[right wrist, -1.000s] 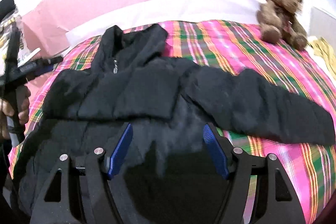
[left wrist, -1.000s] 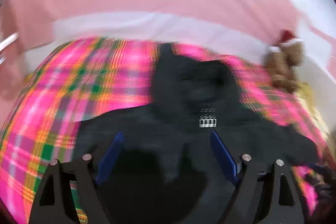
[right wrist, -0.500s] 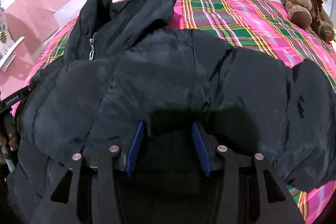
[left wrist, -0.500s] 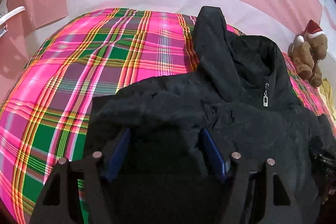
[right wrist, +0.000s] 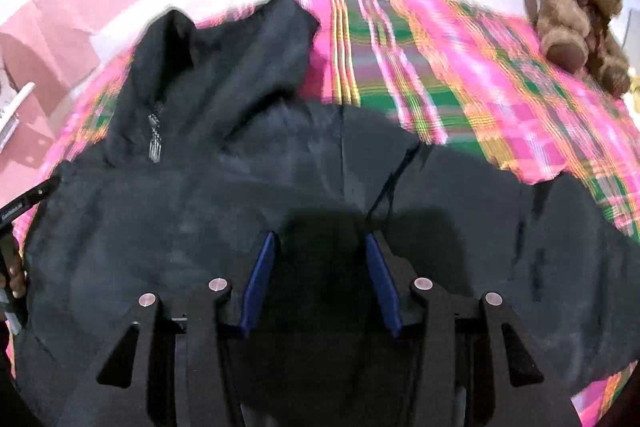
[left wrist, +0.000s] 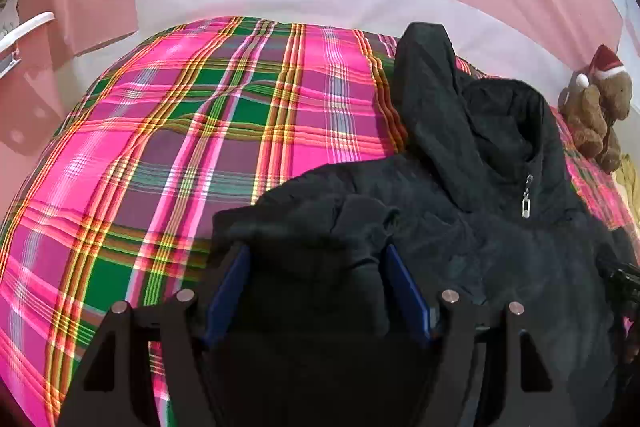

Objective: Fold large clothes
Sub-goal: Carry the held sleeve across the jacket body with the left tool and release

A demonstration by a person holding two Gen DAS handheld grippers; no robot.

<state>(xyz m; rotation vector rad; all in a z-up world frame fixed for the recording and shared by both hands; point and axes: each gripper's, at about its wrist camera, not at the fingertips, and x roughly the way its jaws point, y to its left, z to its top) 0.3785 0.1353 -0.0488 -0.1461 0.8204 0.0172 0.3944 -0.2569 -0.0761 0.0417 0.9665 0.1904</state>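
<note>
A large black hooded jacket (left wrist: 500,227) lies on a pink plaid bedspread (left wrist: 200,147), hood toward the far edge, silver zipper pull (left wrist: 526,205) showing. My left gripper (left wrist: 316,259) has its blue pads (left wrist: 230,287) closed around a bunched black fold, apparently a sleeve folded onto the body. In the right wrist view the jacket (right wrist: 280,167) fills the foreground. My right gripper (right wrist: 320,247) grips the black fabric between its blue pads (right wrist: 260,275), the right sleeve trailing off to the right.
A brown teddy bear with a Santa hat (left wrist: 596,111) sits at the bed's far right; it also shows in the right wrist view (right wrist: 576,7). A pink wall and white panel stand behind the bed. The other hand-held gripper (right wrist: 24,203) shows at the left edge.
Both grippers came down onto the jacket and narrowed from wide open onto its fabric. The right sleeve, earlier stretched out to the right, has been drawn in toward the body.
</note>
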